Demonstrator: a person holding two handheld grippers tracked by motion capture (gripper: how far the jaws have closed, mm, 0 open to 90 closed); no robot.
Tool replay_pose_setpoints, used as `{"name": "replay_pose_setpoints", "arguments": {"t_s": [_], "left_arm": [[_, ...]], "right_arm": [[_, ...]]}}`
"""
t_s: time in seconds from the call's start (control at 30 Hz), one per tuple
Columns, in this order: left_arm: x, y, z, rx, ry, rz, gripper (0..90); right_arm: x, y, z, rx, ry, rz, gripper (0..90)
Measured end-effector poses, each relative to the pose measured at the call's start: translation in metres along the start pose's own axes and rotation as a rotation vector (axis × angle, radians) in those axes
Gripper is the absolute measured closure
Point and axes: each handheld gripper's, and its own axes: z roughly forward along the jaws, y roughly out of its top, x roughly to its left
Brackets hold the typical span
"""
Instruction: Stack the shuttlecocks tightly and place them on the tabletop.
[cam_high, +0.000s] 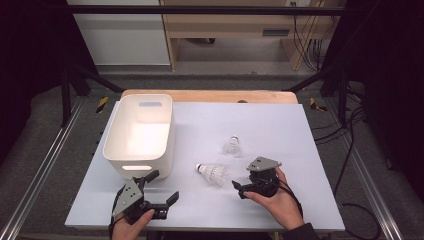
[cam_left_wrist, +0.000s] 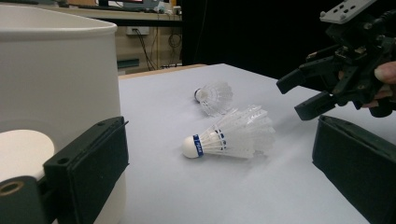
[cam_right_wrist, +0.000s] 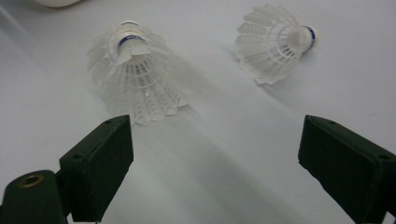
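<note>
The right gripper (cam_high: 245, 186) sits low over the white table (cam_high: 280, 130), held in the person's right hand (cam_high: 280, 202), with its jaws spread wide and nothing between them. Just ahead of its jaws lies the near shuttlecock (cam_high: 212, 173) on its side, cork tip pointing toward the bin, feather skirt toward the gripper; the two are close but apart. In the right gripper view this near shuttlecock (cam_right_wrist: 137, 74) lies just beyond the left jaw, and the far shuttlecock (cam_right_wrist: 273, 44) lies beyond it to the right, also on its side.

The left gripper (cam_high: 162, 187) rests near the table's front edge in the left hand (cam_high: 131, 226), jaws wide and empty too. One of its jaws stands just beside the white bin (cam_high: 140, 132), which is open at the top with a handle slot in its near wall. In the left gripper view the near shuttlecock (cam_left_wrist: 231, 135) lies between the jaws but farther out, and the right gripper (cam_left_wrist: 306, 95) hangs above the table behind it.

The far shuttlecock (cam_high: 232, 146) lies near the table's middle, apart from the near one.
</note>
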Motion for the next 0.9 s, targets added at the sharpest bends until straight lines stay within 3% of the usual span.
{"name": "replay_pose_setpoints", "arguments": {"t_s": [0.37, 0.6, 0.9], "left_arm": [[-0.001, 0.0, 0.0, 0.004, -0.006, 0.011, 2.9], [0.0, 0.0, -0.001, 0.003, -0.004, 0.009, 2.9], [-0.001, 0.0, -0.001, 0.003, -0.008, 0.015, 2.9]], "right_arm": [[-0.015, 0.013, 0.007, 0.004, -0.082, 0.027, 11.8], [-0.02, 0.027, 0.027, 0.034, -0.111, 0.007, 14.5], [-0.03, 0.036, 0.05, 0.06, -0.168, 0.05, 24.8]]}}
